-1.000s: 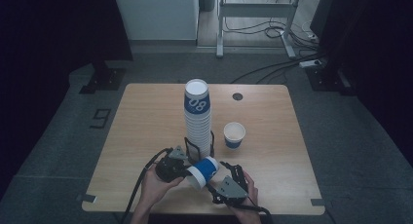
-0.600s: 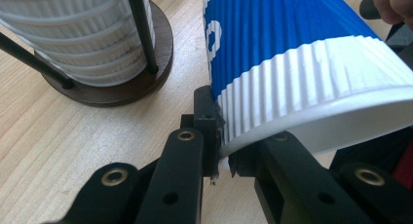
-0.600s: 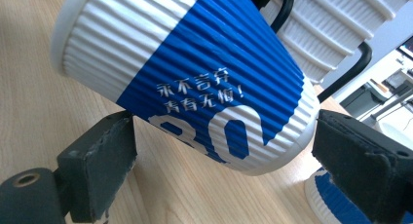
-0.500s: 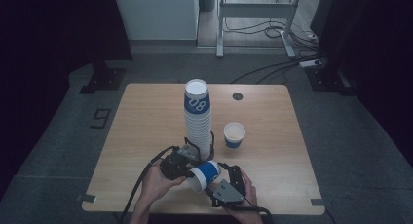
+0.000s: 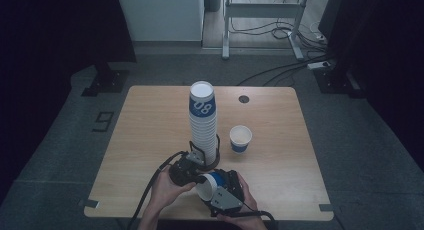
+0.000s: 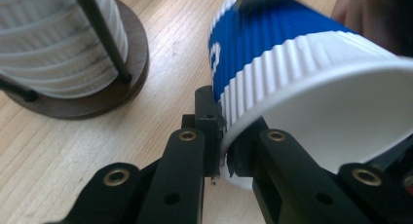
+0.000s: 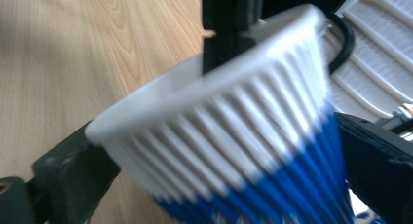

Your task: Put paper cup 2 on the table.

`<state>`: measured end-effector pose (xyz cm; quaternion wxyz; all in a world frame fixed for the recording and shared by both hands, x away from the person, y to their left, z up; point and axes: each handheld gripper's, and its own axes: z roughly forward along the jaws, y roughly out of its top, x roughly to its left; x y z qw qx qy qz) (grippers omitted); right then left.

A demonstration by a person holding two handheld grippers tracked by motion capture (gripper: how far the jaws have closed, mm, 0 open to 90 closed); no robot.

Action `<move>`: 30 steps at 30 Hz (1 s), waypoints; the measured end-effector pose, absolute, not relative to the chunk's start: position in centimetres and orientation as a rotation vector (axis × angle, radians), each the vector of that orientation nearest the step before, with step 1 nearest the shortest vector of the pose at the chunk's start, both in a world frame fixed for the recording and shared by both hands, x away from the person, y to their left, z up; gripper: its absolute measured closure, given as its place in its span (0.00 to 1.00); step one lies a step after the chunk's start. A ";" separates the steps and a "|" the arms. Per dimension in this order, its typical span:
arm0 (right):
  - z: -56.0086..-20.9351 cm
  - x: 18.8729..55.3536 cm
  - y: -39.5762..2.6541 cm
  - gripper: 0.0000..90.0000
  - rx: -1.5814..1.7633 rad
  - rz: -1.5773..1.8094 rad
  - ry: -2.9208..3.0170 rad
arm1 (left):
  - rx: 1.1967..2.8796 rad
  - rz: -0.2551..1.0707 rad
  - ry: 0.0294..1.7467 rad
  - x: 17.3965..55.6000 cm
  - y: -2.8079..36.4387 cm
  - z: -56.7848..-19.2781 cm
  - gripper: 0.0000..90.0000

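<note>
Left claw (image 6: 221,158) pinches the rim of a ribbed blue-and-white paper cup (image 6: 311,87), tilted above the wood-grain tabletop (image 5: 150,140). Right claw (image 7: 219,151) has just been opening; its black jaws flank the cup's body.

Cup stack (image 5: 203,121) blocks ahead; table (image 5: 145,140) left lies free.

1. The left gripper (image 6: 221,158) has its two black jaws closed on the white rim of a paper cup (image 6: 311,83).
2. The cup lies tilted on its side, with a ribbed blue and white wall and its open mouth at lower right.
3. A stack of white ribbed cups (image 6: 53,34) stands in a holder with a round dark wooden base (image 6: 104,95) and thin black rods, at upper left.
4. The wooden table (image 6: 73,156) lies beneath.
</note>
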<state>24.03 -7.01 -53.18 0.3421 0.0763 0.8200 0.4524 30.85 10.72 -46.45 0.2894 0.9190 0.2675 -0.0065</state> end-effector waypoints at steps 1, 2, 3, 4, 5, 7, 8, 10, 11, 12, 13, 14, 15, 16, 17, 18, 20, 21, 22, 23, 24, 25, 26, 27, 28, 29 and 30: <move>-53.2 24.0 -6.9 0.04 0.201 1.184 2.131 | 2.450 -0.015 0.716 30.8 10.7 -46.4 0.94; -53.2 24.0 -6.8 0.05 0.205 1.180 2.131 | 2.446 -0.009 0.717 30.8 10.7 -46.4 0.94; -53.1 24.0 -6.7 0.06 0.208 1.189 2.131 | 2.440 -0.007 0.717 30.8 10.7 -46.4 0.94; -53.1 24.0 -6.7 0.07 0.213 1.197 2.130 | 2.425 -0.002 0.726 30.7 10.7 -46.4 0.95; -53.0 24.0 -6.8 0.07 0.224 1.196 2.136 | 2.414 0.002 0.732 30.7 10.8 -46.5 0.95; -52.8 24.1 -6.7 0.08 0.237 1.211 2.143 | 2.390 0.009 0.743 30.7 10.9 -46.6 0.94; -52.7 24.1 -6.7 0.09 0.240 1.216 2.144 | 2.376 0.006 0.745 30.7 11.0 -46.6 0.94; -52.7 24.1 -6.7 0.09 0.242 1.233 2.140 | 2.357 0.014 0.756 30.6 11.0 -46.7 0.94; -52.7 24.1 -6.7 0.10 0.249 1.242 2.142 | 2.349 0.012 0.760 30.6 11.1 -46.8 0.94; -52.7 24.1 -6.6 0.10 0.247 1.246 2.140 | 2.344 0.010 0.764 30.6 11.1 -46.8 0.94; -52.7 24.1 -6.6 0.10 0.243 1.246 2.142 | 2.342 0.009 0.763 30.6 11.1 -46.8 0.94; -52.7 24.1 -6.5 0.11 0.242 1.250 2.135 | 2.344 0.006 0.761 30.6 11.1 -46.9 0.94; -52.7 24.1 -6.5 0.11 0.240 1.251 2.136 | 2.346 0.005 0.756 30.6 11.1 -46.9 0.94; -52.7 24.1 -6.5 0.11 0.234 1.252 2.135 | 2.345 0.001 0.754 30.6 11.1 -46.9 0.94; -52.7 24.0 -6.4 0.12 0.228 1.252 2.130 | 2.347 -0.001 0.756 30.6 11.1 -46.9 0.94; -52.7 24.0 -6.4 0.13 0.225 1.251 2.134 | 2.349 -0.004 0.756 30.6 11.0 -47.0 0.94; -52.7 24.0 -6.3 0.13 0.215 1.250 2.134 | 2.352 -0.006 0.757 30.6 10.9 -47.0 0.94; -52.6 24.0 -6.3 0.13 0.208 1.245 2.137 | 2.348 -0.004 0.755 30.6 10.9 -47.0 0.94; -52.6 24.0 -6.3 0.13 0.207 1.243 2.135 | 2.341 -0.012 0.756 30.6 10.9 -47.0 0.94; -52.5 24.0 -6.5 0.14 0.208 1.249 2.135 | 2.336 -0.016 0.753 30.6 11.0 -47.1 0.94; -52.5 24.0 -6.5 0.14 0.214 1.260 2.136 | 2.329 -0.017 0.752 30.6 11.0 -47.1 0.94; -52.5 24.0 -6.6 0.14 0.216 1.263 2.136 | 2.324 -0.021 0.750 30.6 11.0 -47.1 0.94; -52.5 23.9 -6.6 0.14 0.214 1.262 2.134 | 2.321 -0.022 0.746 30.5 11.0 -47.1 0.94; -52.4 23.9 -6.7 0.16 0.217 1.264 2.135 | 2.310 -0.019 0.744 30.5 11.0 -47.2 0.94; -52.4 23.9 -6.7 0.16 0.229 1.268 2.133 | 2.281 -0.018 0.741 30.4 11.2 -47.2 0.94; -52.4 23.9 -6.9 0.16 0.249 1.290 2.131 | 2.272 -0.018 0.738 30.4 11.2 -47.2 0.94; -52.4 24.0 -6.9 0.16 0.259 1.296 2.133 | 2.267 -0.016 0.736 30.3 11.2 -47.3 0.94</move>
